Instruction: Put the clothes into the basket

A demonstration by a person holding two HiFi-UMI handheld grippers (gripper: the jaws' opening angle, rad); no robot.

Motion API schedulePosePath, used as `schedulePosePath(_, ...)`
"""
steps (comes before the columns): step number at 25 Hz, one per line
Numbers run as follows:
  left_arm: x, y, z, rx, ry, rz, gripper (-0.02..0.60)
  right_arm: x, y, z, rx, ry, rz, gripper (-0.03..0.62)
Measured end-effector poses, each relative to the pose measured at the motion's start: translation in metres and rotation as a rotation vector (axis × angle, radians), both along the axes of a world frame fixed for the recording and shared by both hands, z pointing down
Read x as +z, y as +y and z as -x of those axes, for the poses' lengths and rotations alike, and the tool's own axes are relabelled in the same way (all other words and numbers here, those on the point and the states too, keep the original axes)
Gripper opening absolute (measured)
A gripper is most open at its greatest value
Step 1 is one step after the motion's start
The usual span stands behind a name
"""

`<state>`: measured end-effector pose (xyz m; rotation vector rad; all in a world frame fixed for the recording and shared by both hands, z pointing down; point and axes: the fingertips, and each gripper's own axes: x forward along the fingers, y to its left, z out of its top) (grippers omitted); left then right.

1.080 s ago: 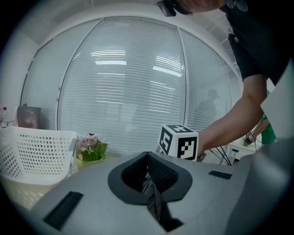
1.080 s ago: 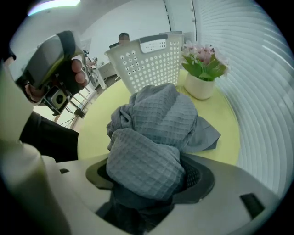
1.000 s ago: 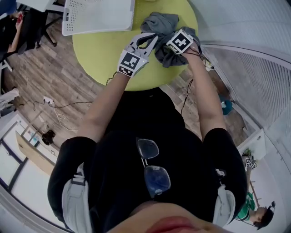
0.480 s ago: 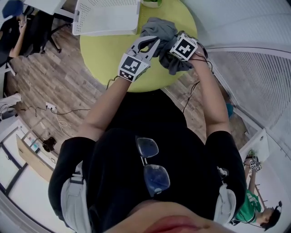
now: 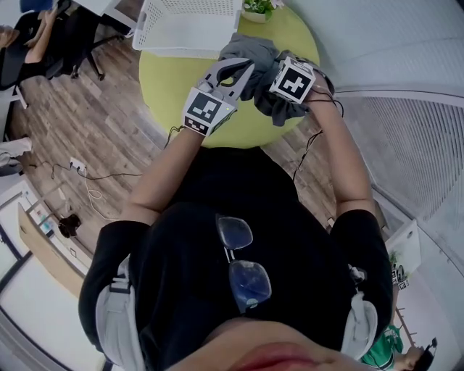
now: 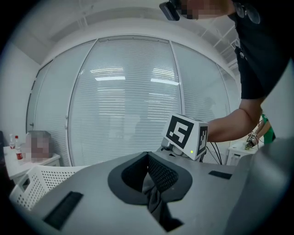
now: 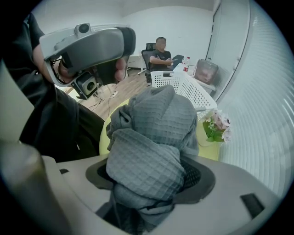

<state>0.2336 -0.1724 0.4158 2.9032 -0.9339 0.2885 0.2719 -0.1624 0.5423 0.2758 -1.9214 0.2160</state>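
A bundle of grey waffle-weave cloth point(image 5: 254, 52) hangs over the far side of the round green table point(image 5: 174, 72), held between both grippers. My left gripper point(image 5: 243, 69) is shut on a thin fold of the cloth point(image 6: 154, 198). My right gripper point(image 5: 274, 65) is closed around a thick wad of the same cloth point(image 7: 151, 137), which fills the space between its jaws and hides the fingertips. The white perforated basket point(image 5: 192, 22) stands on the table just beyond and left of the cloth, and shows as the basket point(image 7: 183, 87) in the right gripper view.
A small potted plant point(image 5: 257, 7) stands at the table's far edge beside the basket. Cables point(image 5: 94, 188) trail over the wooden floor on the left. A seated person point(image 7: 161, 55) is behind the basket. Window blinds point(image 5: 406, 145) run along the right.
Both grippers keep their hold on the grey cloth. The view has shifted, and the basket now shows closer to the cloth and further right.
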Motion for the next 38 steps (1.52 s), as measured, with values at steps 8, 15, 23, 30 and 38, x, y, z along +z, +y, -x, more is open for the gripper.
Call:
schedulePosePath(8,-0.033,-0.011,0.032,0.006,0.024,-0.023,0.010,-0.047,-0.012,0.031,-0.050,0.028,-0.047,0.356)
schedulePosePath(15,-0.057,-0.006,0.040,0.033,0.033,-0.050,0.011,-0.080,-0.018,0.038,-0.065,0.030,-0.110,0.356)
schedulePosePath(23,-0.066,0.001,0.053,0.027,0.018,-0.095,0.011,-0.096,-0.023,0.055,-0.098,0.062,-0.184,0.356)
schedulePosePath(30,-0.064,-0.068,0.139,-0.032,0.032,-0.083,0.011,-0.099,-0.096,0.136,-0.150,0.103,-0.218,0.356)
schedulePosePath(38,-0.053,-0.107,0.188,-0.111,0.036,-0.086,0.009,-0.088,-0.139,0.184,-0.227,0.135,-0.322,0.356)
